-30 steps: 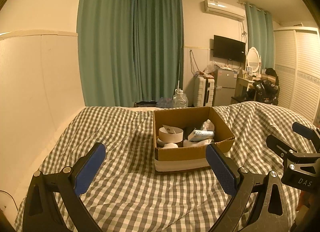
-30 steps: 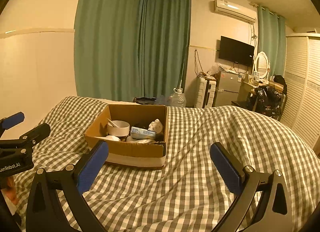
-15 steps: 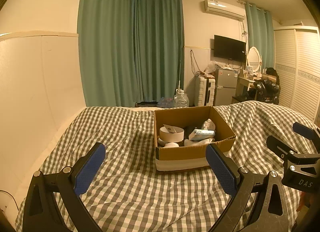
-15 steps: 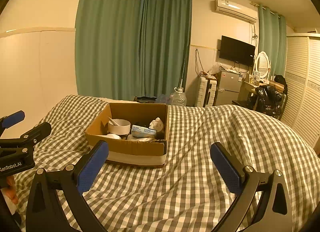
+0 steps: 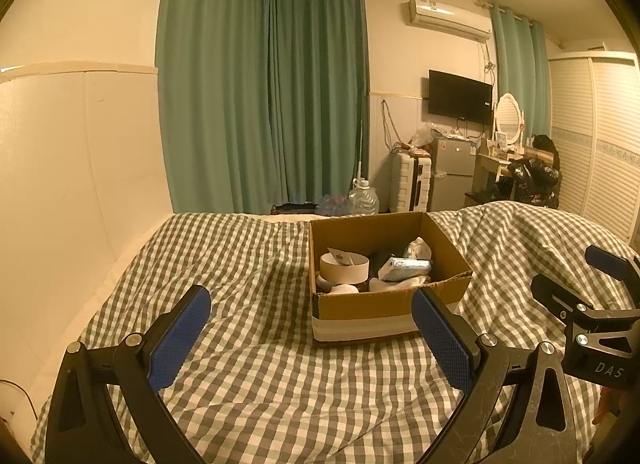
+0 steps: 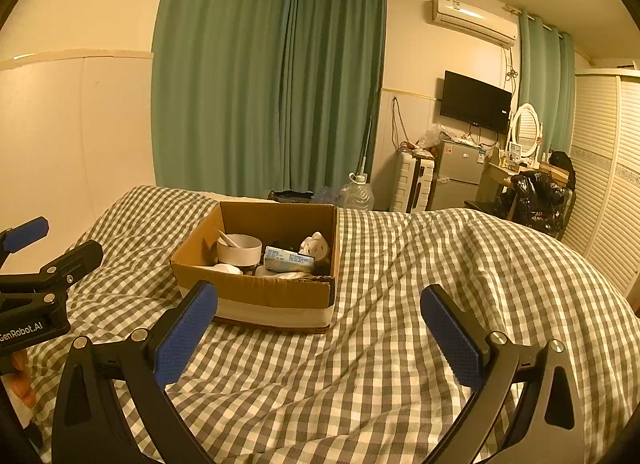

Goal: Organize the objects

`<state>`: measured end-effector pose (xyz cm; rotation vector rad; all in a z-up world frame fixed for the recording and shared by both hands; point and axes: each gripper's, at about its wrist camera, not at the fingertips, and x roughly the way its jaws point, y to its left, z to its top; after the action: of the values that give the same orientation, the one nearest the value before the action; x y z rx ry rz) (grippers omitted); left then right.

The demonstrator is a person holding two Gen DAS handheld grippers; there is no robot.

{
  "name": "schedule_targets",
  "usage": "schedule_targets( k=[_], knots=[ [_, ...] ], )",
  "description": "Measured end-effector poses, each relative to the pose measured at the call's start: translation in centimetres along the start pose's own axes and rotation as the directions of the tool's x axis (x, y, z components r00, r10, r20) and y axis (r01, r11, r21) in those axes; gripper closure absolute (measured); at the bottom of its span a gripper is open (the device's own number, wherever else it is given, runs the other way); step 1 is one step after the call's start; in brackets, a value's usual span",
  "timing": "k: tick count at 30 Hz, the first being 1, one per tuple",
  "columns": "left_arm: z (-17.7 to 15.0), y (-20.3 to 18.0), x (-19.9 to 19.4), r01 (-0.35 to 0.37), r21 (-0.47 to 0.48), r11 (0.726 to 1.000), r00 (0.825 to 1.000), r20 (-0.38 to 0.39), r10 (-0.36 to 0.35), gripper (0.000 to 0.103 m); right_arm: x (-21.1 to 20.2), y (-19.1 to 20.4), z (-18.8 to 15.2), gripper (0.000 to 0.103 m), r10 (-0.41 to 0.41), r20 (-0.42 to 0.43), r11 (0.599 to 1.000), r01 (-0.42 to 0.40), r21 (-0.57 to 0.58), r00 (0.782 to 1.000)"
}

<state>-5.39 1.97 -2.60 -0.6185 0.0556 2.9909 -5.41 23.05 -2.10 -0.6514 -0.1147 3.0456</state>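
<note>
Sitting on the checked bed (image 5: 240, 364), the cardboard box (image 5: 376, 304) holds a white cup (image 5: 344, 267), a packet (image 5: 404, 266) and other oddments; both hand-held grippers, left (image 5: 310, 338) and right (image 6: 320, 328), hover apart and empty, fitting either sorting finished or unpacking ahead.

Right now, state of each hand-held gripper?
Left hand-held gripper: open, holding nothing, above the checked bedcover.
Right hand-held gripper: open, holding nothing, short of the cardboard box.

Brown box (image 5: 372, 306) with white band, on grey-and-white checked cover (image 5: 248, 264), teal curtains (image 5: 264, 104) behind box, blue pads (image 6: 186, 330), black TV (image 6: 474, 102)
</note>
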Motion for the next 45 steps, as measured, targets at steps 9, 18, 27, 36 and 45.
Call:
schedule_targets(
  k=[9, 18, 27, 36, 45],
  knots=[
    [0.02, 0.08, -0.08, -0.006, -0.001, 1.0, 1.0, 0.0, 0.006, 0.0, -0.06, 0.04, -0.06, 0.001, -0.003, -0.005, 1.0, 0.003, -0.004, 1.0],
    [-0.04, 0.42, 0.03, -0.016, -0.009, 1.0, 1.0, 0.001, 0.016, 0.0, -0.02, 0.2, -0.25, 0.001, -0.009, -0.013, 1.0, 0.009, -0.017, 1.0],
    [-0.11, 0.41, 0.02, -0.02, -0.008, 1.0, 1.0, -0.008, 0.019, 0.0, 0.11, 0.38, -0.23, 0.001, -0.011, -0.017, 1.0, 0.011, -0.023, 1.0],
    [-0.16, 0.43, 0.05, -0.025, -0.004, 1.0, 1.0, -0.009, 0.025, 0.0, 0.13, 0.41, -0.19, 0.001, -0.01, -0.018, 1.0, 0.009, -0.026, 1.0],
    [-0.25, 0.61, 0.24, -0.027, -0.005, 1.0, 1.0, -0.012, 0.027, 0.0, 0.18, 0.59, -0.24, 0.001, -0.009, -0.021, 0.999, 0.008, -0.031, 1.0]
  ],
)
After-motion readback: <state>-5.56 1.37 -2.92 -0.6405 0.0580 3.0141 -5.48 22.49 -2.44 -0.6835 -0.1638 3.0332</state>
